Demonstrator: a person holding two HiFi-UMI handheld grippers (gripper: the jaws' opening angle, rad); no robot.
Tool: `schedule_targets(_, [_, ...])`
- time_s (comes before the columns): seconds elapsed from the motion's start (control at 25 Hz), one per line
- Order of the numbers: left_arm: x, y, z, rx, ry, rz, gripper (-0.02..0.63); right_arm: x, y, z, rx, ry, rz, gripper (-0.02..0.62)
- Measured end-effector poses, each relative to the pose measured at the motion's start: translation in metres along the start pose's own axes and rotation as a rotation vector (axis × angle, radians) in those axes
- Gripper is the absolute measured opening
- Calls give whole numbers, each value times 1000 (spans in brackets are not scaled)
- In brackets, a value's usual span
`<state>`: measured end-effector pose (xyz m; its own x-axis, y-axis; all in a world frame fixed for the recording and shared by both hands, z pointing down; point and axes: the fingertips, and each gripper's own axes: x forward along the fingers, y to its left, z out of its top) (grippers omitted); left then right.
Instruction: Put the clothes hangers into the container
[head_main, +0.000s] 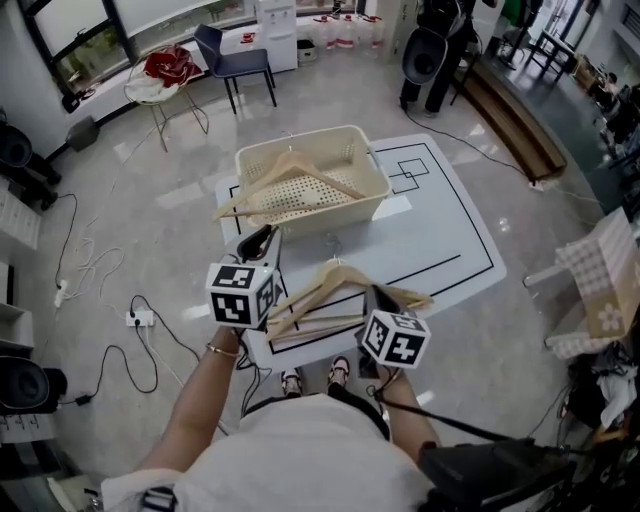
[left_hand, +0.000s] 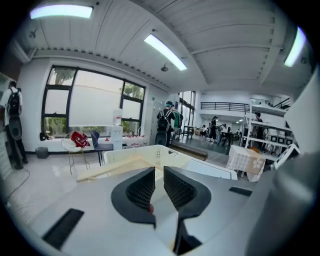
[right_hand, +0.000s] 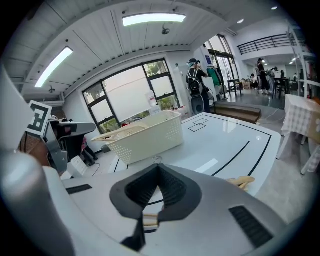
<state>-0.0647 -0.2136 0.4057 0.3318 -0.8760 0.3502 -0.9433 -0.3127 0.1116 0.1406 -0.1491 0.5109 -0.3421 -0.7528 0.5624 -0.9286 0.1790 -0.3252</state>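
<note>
1. Overhead, the white bench (head_main: 440, 230) has bare room across its right half, which is marked with black lines. Open floor lies all around it, with a power strip (head_main: 140, 318) off to the left.
2. A cream basket (head_main: 372, 185) with perforated walls stands at the bench's far side.
3. One pale wooden hanger (head_main: 300, 172) lies inside it, an arm poking over the left rim.
4. More wooden hangers (head_main: 315, 325) lie stacked at the near edge, between the two grippers.
5. The left gripper (left_hand: 159, 172) points toward the basket, its jaws a narrow gap apart with nothing between them.
6. The right gripper (right_hand: 158, 167) is over the stack, jaws closed tip to tip. A wire hook (right_hand: 157, 159) shows just past them.
</note>
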Motion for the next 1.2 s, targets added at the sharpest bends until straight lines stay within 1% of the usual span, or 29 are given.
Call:
schedule_targets(0.12, [-10, -13, -23, -64, 27, 1, 58, 3, 17, -3, -29, 14, 33, 17])
schedule_targets(0.28, [-22, -26, -51, -142, 46, 21, 46, 7, 34, -9, -54, 32, 74, 17])
schedule_targets(0.44, [-28, -31, -78, -167, 75, 51, 35, 11, 41, -10, -75, 40, 93, 17])
schedule_targets(0.6, [-29, -29, -89, -197, 81, 66, 25, 12, 43, -6, -91, 28, 91, 17])
schedule_targets(0.72, [-27, -30, -88, -196, 72, 72, 17, 14, 44, -2, -99, 19, 92, 17])
schedule_targets(1.0, [-16, -41, -80, -167, 61, 53, 12, 13, 39, 9, -97, -11, 91, 17])
schedule_targets(1.2, [-8, -46, -75, -127, 68, 47, 11, 10, 29, 15, -87, -25, 73, 17])
